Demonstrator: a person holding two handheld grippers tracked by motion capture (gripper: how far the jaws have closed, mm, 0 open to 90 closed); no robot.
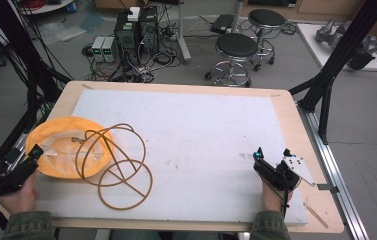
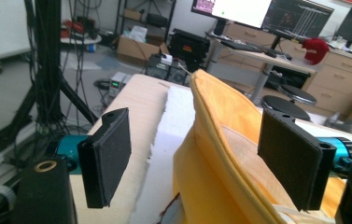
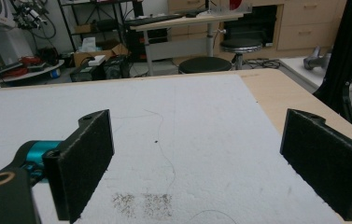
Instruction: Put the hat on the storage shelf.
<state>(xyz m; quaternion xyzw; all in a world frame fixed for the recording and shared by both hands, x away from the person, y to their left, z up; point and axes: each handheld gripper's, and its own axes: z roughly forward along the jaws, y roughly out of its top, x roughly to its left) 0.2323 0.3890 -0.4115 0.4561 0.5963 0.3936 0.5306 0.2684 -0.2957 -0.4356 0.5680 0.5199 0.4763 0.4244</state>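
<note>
A yellow fabric cover lies at the left of the white foam board, with brown wire hoops looped over it and onto the board. My left gripper sits at the cover's near-left edge. In the left gripper view its jaws stand open around the cover's raised rim, with a gap on each side of the fabric. My right gripper rests at the board's near right. In the right gripper view it is open, with bare foam between the pads.
The foam board lies on a wooden table. Black frame legs stand at the table's left and right. Stools, computer boxes and cables are on the floor beyond the far edge.
</note>
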